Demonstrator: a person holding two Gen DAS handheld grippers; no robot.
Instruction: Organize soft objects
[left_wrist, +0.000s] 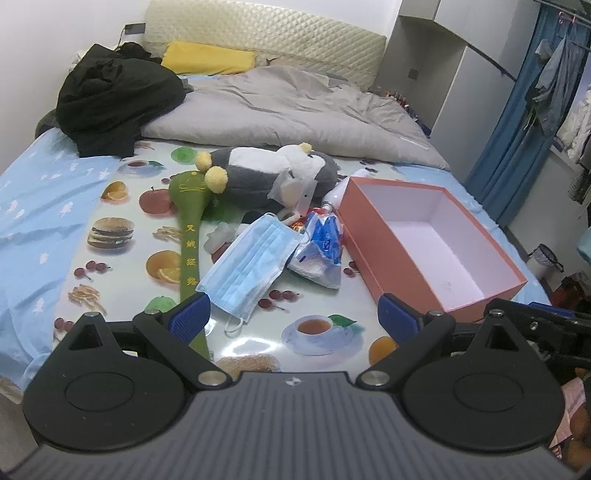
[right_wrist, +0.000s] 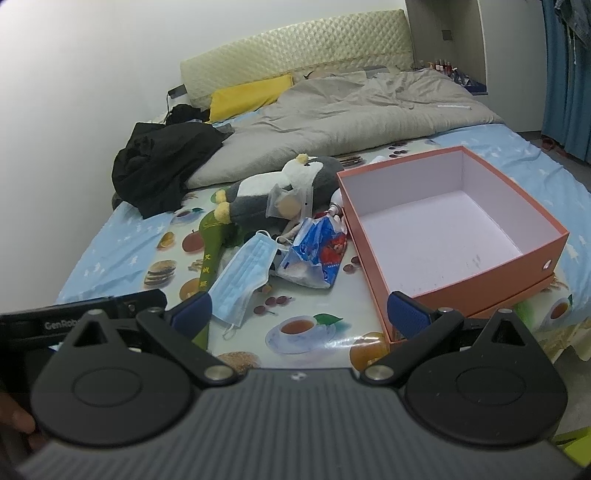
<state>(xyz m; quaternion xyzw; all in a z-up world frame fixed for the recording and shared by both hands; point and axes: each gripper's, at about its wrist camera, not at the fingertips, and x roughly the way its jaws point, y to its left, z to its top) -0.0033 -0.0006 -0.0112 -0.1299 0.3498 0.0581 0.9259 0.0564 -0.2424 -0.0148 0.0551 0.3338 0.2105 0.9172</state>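
Bed (left_wrist: 44, 192) in a small room, soft clutter heaped on a fruit-print mat (left_wrist: 122, 258) beside an open box (left_wrist: 428, 236)

Both grippers hover low at the foot of the mat: left gripper (left_wrist: 293, 317) and right gripper (right_wrist: 299, 314) each stand wide apart, gripping nothing. A blue mask (left_wrist: 251, 262) lies mid-mat, touching a crinkled bag (left_wrist: 319, 251) on its right and a green mallet (left_wrist: 192, 221) on its left. Behind them a grey plush (left_wrist: 269, 173) rests on its side. The box, pink outside and white inside, sits just right of the bag. Further back a grey quilt (left_wrist: 280, 107) is bunched up, black clothes (left_wrist: 114, 99) piled at its left, a yellow pillow (left_wrist: 210, 59) against the headboard (left_wrist: 266, 33). Blue curtains (left_wrist: 509, 129) hang at the far right
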